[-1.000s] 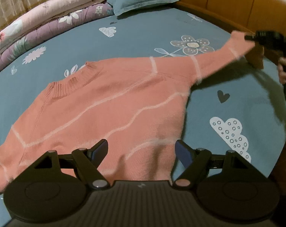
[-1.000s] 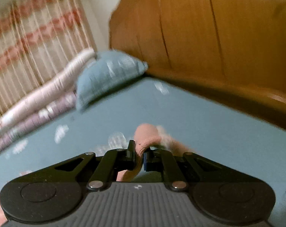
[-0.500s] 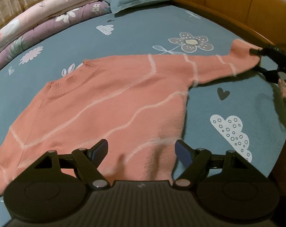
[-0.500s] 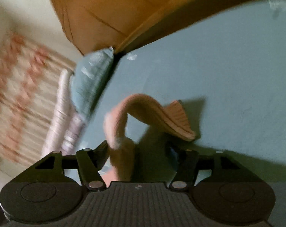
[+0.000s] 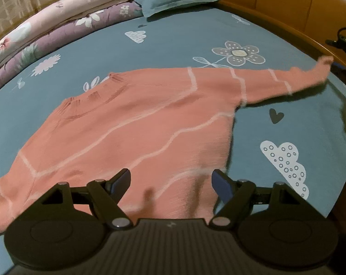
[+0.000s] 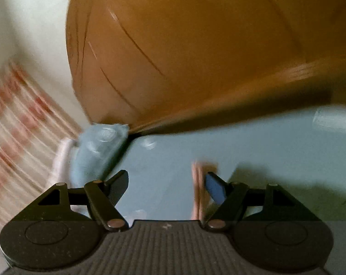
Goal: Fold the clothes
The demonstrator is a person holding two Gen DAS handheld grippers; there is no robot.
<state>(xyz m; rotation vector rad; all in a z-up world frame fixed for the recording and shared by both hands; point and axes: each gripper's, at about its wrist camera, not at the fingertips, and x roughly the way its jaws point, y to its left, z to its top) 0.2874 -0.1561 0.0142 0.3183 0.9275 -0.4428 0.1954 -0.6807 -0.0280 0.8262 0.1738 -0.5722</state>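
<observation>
Since the earlier frame the right gripper [image 6: 166, 184] has let go the cuff; its jaws have just been opening, blurred pink sleeve tip beside its right finger, unpinched. Teal patterned bedsheet [image 5: 177, 43] carries the salmon-pink knitted sweater with pale stripes [image 5: 131, 133], spread flat, sleeve stretched toward the wooden bed frame [image 5: 287, 6]. Left gripper [image 5: 171, 183] hovers spread over the hem.

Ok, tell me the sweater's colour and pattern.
The sweater is salmon pink with thin, pale wavy lines; clearest in the left wrist view.
</observation>
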